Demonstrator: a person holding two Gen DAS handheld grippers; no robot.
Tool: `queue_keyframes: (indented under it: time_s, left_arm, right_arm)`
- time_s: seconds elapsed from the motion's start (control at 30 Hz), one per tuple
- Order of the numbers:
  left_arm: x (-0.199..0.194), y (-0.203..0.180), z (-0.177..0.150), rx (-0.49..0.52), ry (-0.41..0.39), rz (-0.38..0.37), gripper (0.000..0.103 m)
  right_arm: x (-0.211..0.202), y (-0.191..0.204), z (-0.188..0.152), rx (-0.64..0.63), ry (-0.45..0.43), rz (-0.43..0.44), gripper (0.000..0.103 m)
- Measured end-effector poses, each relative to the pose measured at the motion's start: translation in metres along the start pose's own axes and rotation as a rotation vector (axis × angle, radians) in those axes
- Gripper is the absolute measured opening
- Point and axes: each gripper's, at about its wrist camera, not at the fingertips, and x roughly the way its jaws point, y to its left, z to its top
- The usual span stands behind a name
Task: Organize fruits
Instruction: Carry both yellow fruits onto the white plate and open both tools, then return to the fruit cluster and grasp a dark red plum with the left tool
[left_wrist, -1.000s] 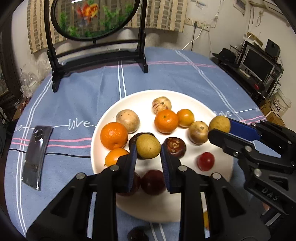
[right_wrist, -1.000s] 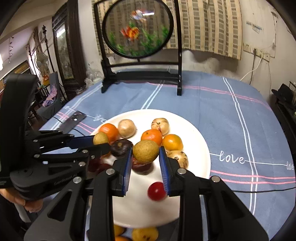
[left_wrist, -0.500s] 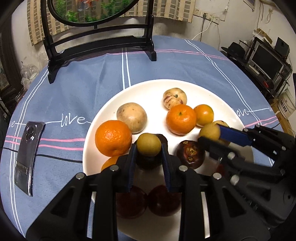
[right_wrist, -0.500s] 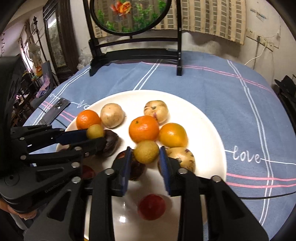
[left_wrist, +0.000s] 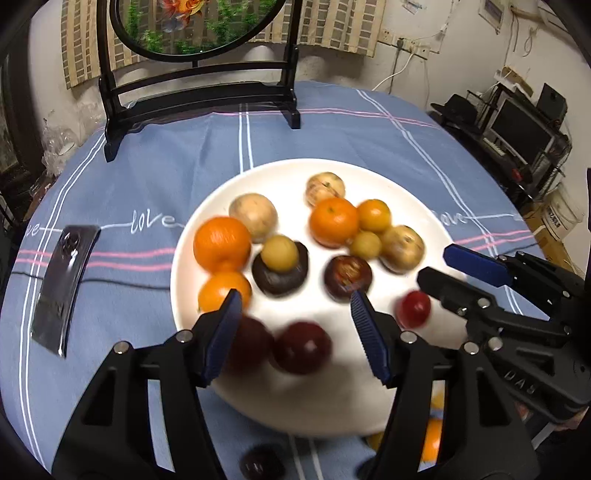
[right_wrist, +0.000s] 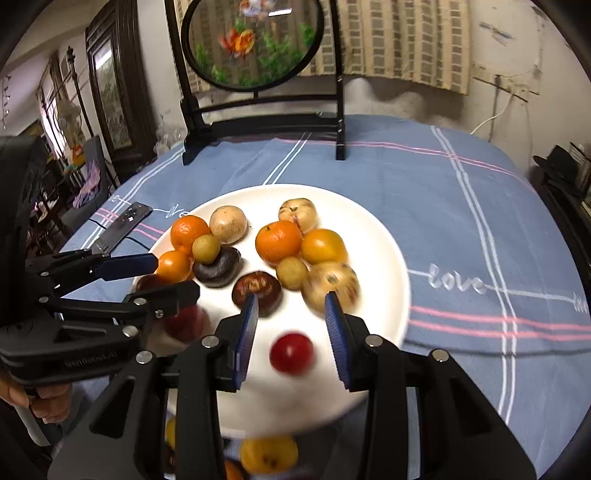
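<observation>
A white plate (left_wrist: 192, 236) on the blue cloth holds oranges, tan fruits, dark purple ones and a red one (right_wrist: 291, 353). One small yellow-green fruit (left_wrist: 279, 253) rests on top of a dark fruit (left_wrist: 280, 275). A second small yellow-green fruit (right_wrist: 291, 272) lies between an orange and a tan fruit. My left gripper (left_wrist: 295, 314) hovers over the plate's near side with its jaws opening and nothing gripped between them. My right gripper (right_wrist: 291, 310) is open above the plate, apart from the second small fruit. Each gripper shows in the other's view: the right gripper (left_wrist: 447, 273), the left gripper (right_wrist: 173, 277).
A round fish picture on a black stand (left_wrist: 199, 92) stands at the back of the table. A dark flat device (left_wrist: 59, 288) with a cable lies left of the plate. Several loose fruits (right_wrist: 267, 454) lie off the plate near the front edge. A hand (right_wrist: 51, 402) holds the left gripper.
Both grippers let go of their small yellow-green fruits, which now lie on the plate, one atop a dark fruit. Both sets of jaws spread, and the grippers drew back from the fruits.
</observation>
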Motion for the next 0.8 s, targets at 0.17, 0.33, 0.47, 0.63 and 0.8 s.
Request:
queue_keyframes:
  time_s: [0.17,0.33,0.47,0.63,0.8]
  left_arm:
    - [-0.024,-0.009,-0.024,0.027,-0.033,0.009,0.07]
    - [-0.042,-0.008,-0.05,0.014,-0.032,0.011,0.073]
    - [-0.054,-0.005,-0.069,-0.004,-0.024,0.016,0.074]
    - [-0.072,0.0,-0.092,-0.016,-0.034,0.026,0.081]
    - [-0.082,0.008,-0.114,-0.027,-0.034,0.043,0.081]
  right_arm:
    - [-0.032,-0.005,-0.032,0.033,-0.02,0.009,0.039]
    - [-0.056,-0.009,-0.061,0.086,-0.04,0.006,0.06]
    - [-0.071,-0.008,-0.081,0.107,-0.04,0.015,0.06]
    - [-0.085,-0.007,-0.103,0.107,-0.031,0.009,0.063]
    - [-0.095,-0.01,-0.123,0.147,-0.034,0.009,0.069]
